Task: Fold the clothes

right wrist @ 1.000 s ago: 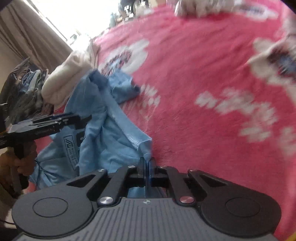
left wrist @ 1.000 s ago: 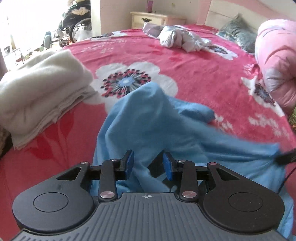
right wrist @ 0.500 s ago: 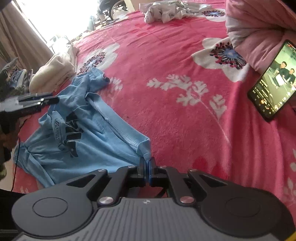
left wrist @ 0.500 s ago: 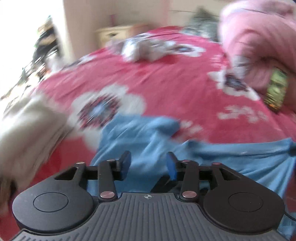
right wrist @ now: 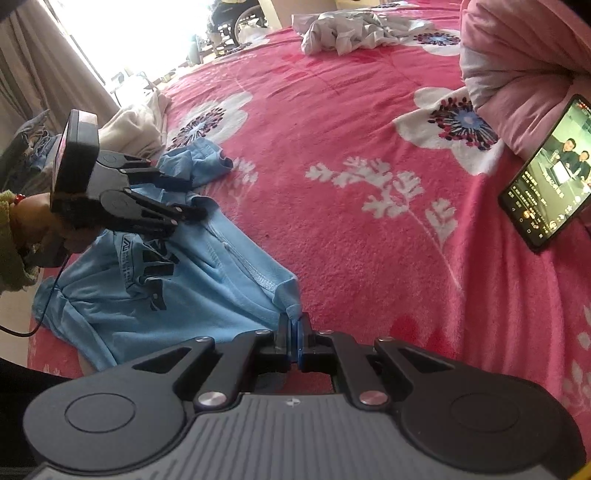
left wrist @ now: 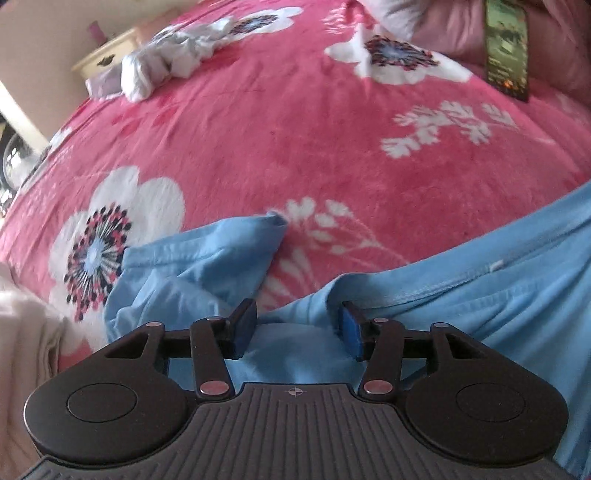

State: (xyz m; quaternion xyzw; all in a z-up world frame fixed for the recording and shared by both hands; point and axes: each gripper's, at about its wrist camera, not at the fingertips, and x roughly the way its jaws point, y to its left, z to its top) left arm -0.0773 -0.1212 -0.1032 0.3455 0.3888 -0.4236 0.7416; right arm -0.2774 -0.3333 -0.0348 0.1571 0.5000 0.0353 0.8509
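1. The light-blue shirt (right wrist: 192, 280) lies spread on the pink flowered blanket (right wrist: 351, 122); its dark chest print cannot be read.
2. The right gripper (right wrist: 294, 341) has its pads closed on the shirt's near corner.
3. The left gripper (left wrist: 297, 332) hovers with jaws apart over the blue cloth, pressing nothing.
4. A phone (right wrist: 550, 177) lies lit beside the pink quilt (right wrist: 517, 55); its small text is illegible.
5. Crumpled white clothes (right wrist: 354, 29) lie at the far end; a cream folded pile (right wrist: 136, 125) sits near the shirt.
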